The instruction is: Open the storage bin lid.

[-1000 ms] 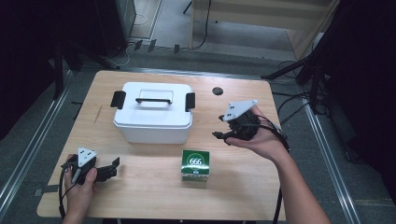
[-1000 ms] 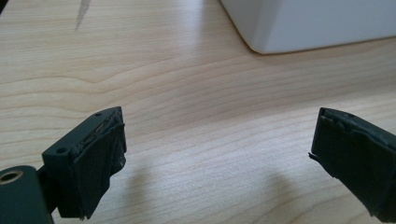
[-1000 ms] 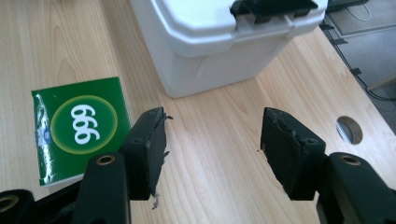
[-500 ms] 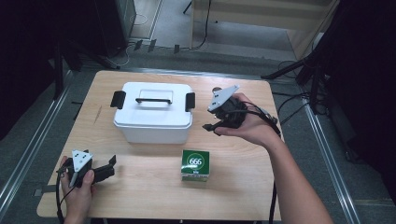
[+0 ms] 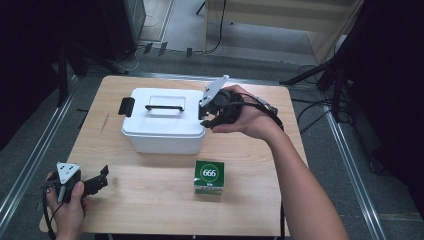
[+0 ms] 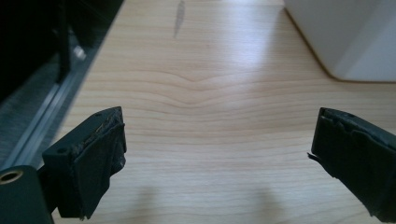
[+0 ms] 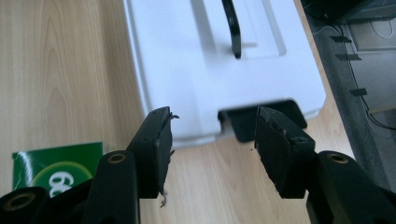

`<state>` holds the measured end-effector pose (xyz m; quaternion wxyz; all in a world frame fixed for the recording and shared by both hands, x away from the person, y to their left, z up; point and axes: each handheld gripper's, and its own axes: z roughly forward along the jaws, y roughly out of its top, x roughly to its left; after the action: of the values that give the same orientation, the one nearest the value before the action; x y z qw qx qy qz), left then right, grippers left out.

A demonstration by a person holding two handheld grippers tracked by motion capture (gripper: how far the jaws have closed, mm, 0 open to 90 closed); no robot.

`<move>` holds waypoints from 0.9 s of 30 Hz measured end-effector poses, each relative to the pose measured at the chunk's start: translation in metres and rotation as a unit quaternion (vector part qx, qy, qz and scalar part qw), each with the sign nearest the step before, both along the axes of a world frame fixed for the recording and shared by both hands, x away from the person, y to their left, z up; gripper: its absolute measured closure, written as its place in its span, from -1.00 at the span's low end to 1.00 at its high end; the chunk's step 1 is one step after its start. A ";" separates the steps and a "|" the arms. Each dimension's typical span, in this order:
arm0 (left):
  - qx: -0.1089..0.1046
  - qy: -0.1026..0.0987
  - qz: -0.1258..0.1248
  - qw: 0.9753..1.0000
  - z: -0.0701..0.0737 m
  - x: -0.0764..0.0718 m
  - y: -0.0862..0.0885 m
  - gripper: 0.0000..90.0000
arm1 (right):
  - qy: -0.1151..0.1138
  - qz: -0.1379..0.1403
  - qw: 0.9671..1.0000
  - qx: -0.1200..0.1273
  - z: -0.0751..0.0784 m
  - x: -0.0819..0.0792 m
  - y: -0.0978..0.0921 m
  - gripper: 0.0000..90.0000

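A white lidded box (image 5: 162, 125) with a black carry handle (image 5: 164, 107) stands mid-table. Its lid (image 7: 196, 60) shows in the right gripper view, with a black side latch (image 7: 264, 122) just beyond the jaws. My right gripper (image 5: 209, 117) hovers at the box's right end, open (image 7: 212, 126), with nothing between its jaws. A green carton marked 666 (image 5: 209, 176) sits in front of the box, and its corner (image 7: 56, 165) appears low at the left. My left gripper (image 5: 101, 177) rests at the table's front left corner, open wide (image 6: 219, 135) over bare wood.
The wooden table (image 5: 150, 210) has bare surface between the left gripper and the green carton. The box's left latch (image 5: 126, 106) sticks out on its far side. A box corner (image 6: 345, 42) lies ahead of the left gripper. Dark floor and cables surround the table.
My right gripper has moved left and farther from me, from beside the table's right side to the box's right latch. The left hand has slid slightly toward the front left corner.
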<state>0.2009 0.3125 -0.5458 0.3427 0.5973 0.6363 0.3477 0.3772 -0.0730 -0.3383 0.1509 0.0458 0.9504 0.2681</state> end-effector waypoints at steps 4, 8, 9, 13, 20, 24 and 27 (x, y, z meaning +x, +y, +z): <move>0.002 -0.004 -0.003 1.000 0.003 0.000 0.006 -0.91 | -0.006 0.010 1.000 0.002 0.001 0.006 0.015 0.10; -0.002 0.009 0.001 1.000 -0.002 0.001 0.009 -0.91 | 0.002 0.021 1.000 -0.003 -0.001 0.013 0.027 0.13; 0.002 0.010 0.001 1.000 -0.003 0.000 0.008 -0.91 | 0.005 0.025 1.000 -0.012 -0.002 0.015 0.030 0.14; 0.006 0.014 -0.001 1.000 -0.001 -0.004 0.007 -0.91 | 0.013 0.034 0.999 -0.020 0.000 0.025 0.043 0.22; 0.002 0.017 -0.003 1.000 0.000 -0.006 0.006 -0.91 | 0.017 0.036 0.998 -0.056 -0.002 0.034 0.064 0.34; 0.000 0.017 -0.002 1.000 -0.001 -0.006 0.006 -0.91 | 0.011 0.035 0.997 -0.062 -0.002 0.035 0.074 0.38; -0.002 0.020 -0.007 1.000 -0.002 -0.005 0.006 -0.91 | -0.004 0.018 0.997 -0.077 -0.003 0.037 0.079 0.40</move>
<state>0.1959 0.3185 -0.5477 0.3339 0.6080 0.6395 0.3314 0.4140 0.0065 -0.3410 0.1526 0.0158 0.9682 0.1975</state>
